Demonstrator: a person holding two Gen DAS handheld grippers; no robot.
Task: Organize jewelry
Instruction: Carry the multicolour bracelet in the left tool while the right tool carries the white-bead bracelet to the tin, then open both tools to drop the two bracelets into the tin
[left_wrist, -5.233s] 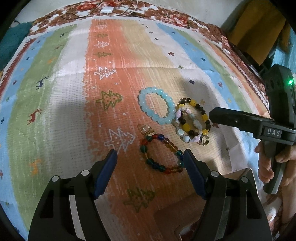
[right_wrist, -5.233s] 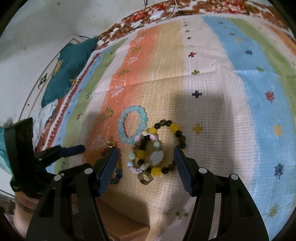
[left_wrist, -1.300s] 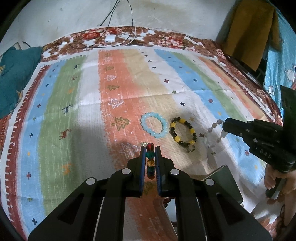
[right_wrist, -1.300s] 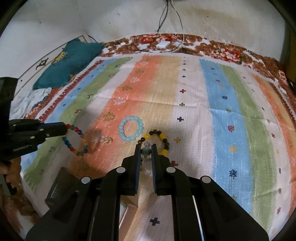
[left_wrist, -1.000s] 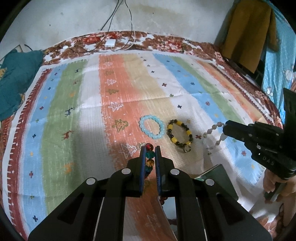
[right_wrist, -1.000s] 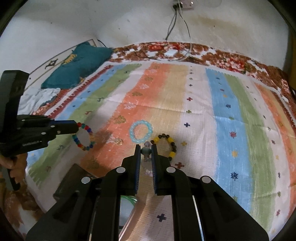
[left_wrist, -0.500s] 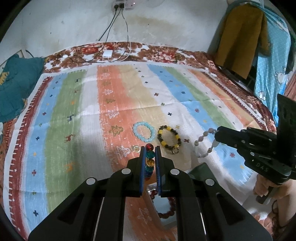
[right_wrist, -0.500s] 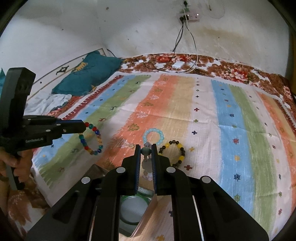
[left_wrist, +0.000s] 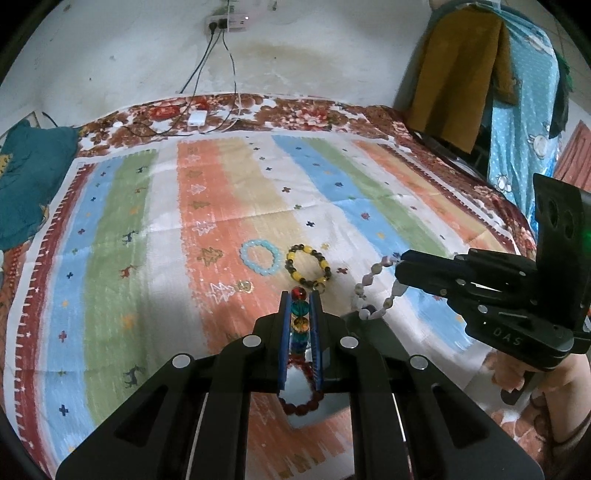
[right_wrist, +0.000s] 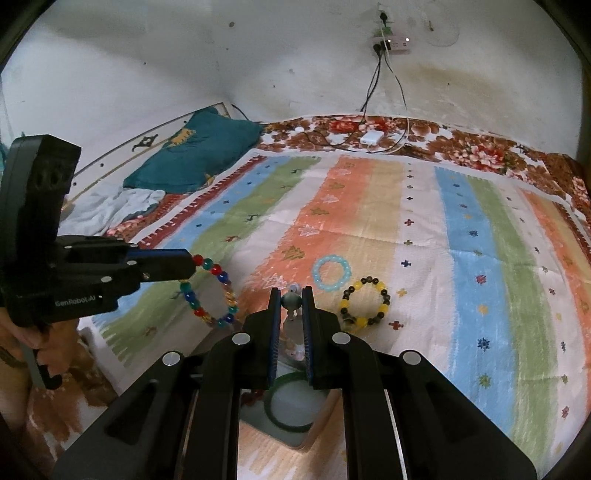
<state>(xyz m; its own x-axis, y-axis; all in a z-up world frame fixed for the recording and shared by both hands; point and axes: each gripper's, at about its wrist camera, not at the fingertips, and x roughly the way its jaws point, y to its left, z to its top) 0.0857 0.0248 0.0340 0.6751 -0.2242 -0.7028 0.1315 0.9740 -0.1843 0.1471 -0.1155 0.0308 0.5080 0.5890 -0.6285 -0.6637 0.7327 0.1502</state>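
My left gripper is shut on a multicoloured glass-bead bracelet, which hangs from it in the right wrist view. My right gripper is shut on a pale stone-bead bracelet, which dangles from it in the left wrist view. Both are lifted above an open jewelry box that holds a green bangle and a dark red bead bracelet. A light blue bracelet and a yellow-and-black bracelet lie on the striped cloth.
A small gold ring lies on the cloth near the light blue bracelet. A teal pillow lies at the far left. A white charger and cables lie at the back by the wall. Clothes hang at the far right.
Both grippers closed on their bracelets, lifted them off the cloth and drew back and up. The open box with the bangle has come into view beneath them.
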